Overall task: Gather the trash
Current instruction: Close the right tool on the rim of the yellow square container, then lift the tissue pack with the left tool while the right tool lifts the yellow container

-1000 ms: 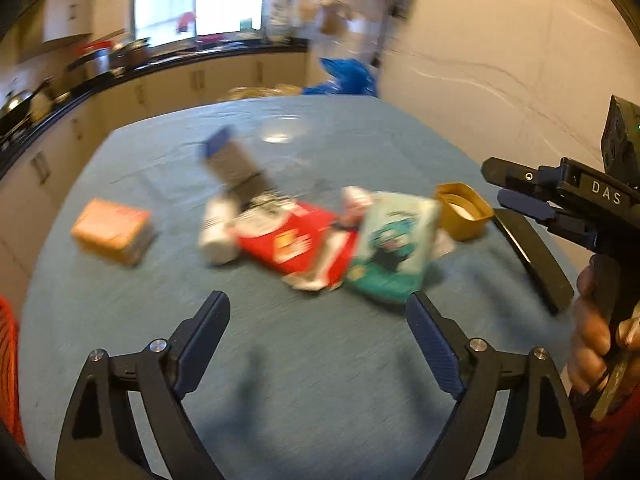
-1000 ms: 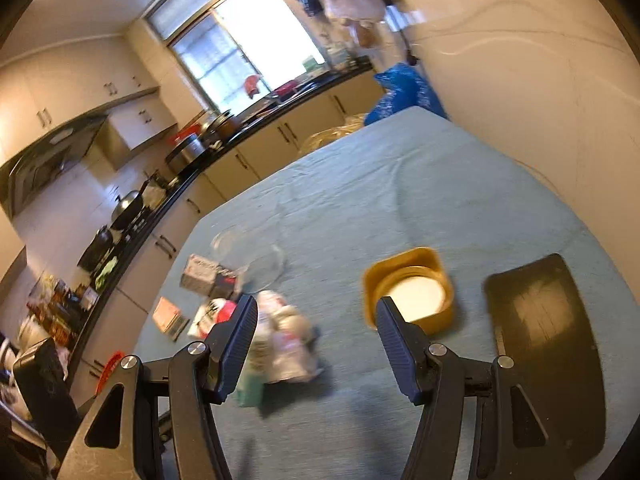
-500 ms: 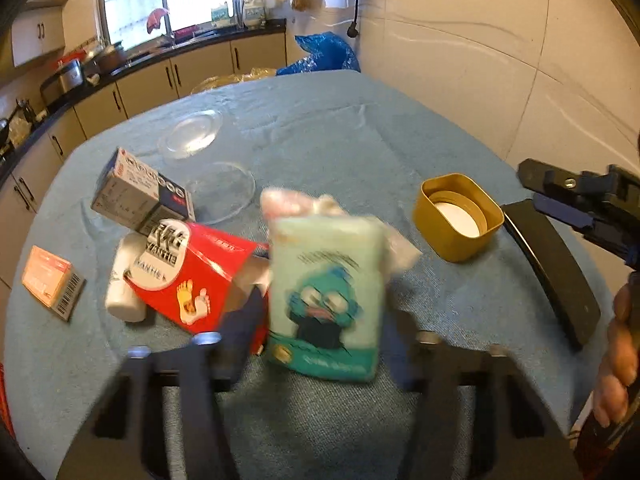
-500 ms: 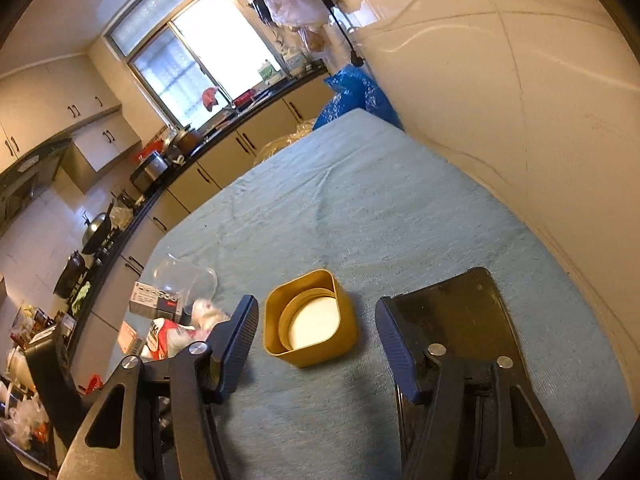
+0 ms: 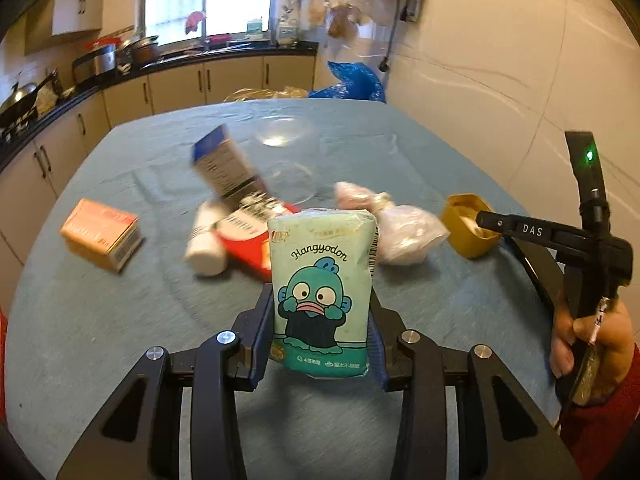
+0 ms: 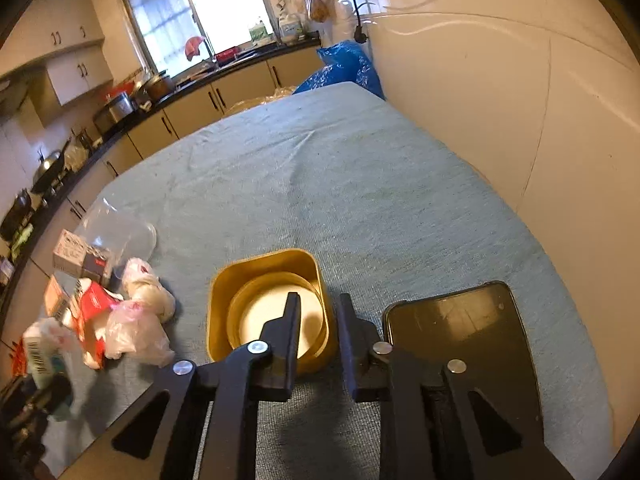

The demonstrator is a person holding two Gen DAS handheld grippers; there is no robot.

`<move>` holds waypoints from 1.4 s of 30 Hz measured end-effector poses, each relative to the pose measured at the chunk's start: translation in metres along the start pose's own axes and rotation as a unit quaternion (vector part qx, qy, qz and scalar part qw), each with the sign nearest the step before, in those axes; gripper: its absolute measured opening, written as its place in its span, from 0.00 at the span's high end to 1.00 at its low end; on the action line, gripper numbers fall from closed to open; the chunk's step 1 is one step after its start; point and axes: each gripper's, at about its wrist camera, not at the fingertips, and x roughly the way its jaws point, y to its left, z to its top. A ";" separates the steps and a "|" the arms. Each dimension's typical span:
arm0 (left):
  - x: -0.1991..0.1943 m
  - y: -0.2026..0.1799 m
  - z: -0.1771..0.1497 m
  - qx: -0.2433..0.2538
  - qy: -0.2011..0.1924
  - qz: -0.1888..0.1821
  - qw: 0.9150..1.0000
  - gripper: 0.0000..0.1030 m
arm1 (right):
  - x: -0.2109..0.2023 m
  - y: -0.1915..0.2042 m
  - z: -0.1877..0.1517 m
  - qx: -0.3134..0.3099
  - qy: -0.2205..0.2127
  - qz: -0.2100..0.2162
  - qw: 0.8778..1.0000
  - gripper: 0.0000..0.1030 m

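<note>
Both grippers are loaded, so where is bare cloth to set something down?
Free: the far half of the table beyond the yellow lid, up to the wall, and the near-left cloth in front of the orange box. Crowded: the middle, around the red box, white bottle and plastic bags.

Teal cartoon-fish tissue pack (image 5: 322,292); mustard-yellow lid (image 6: 268,308); blue-grey tablecloth (image 6: 340,184).

wrist views angled down, shared table (image 5: 120,320)
</note>
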 end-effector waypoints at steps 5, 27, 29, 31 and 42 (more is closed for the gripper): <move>-0.005 0.019 -0.011 -0.013 0.008 -0.001 1.000 0.60 | -0.006 0.010 -0.005 -0.026 -0.010 -0.007 1.000 0.93; -0.048 0.088 -0.038 -0.074 -0.054 0.095 0.991 0.60 | -0.044 0.134 -0.070 -0.117 -0.061 0.182 0.974 0.93; -0.049 0.084 -0.039 -0.067 -0.058 0.094 0.992 0.60 | -0.040 0.136 -0.070 -0.118 -0.060 0.179 0.975 0.93; -0.049 0.082 -0.038 -0.062 -0.059 0.094 0.992 0.60 | -0.038 0.137 -0.069 -0.117 -0.056 0.180 0.975 0.93; -0.050 0.085 -0.040 -0.064 -0.065 0.096 0.991 0.60 | -0.039 0.146 -0.071 -0.126 -0.053 0.172 0.976 0.93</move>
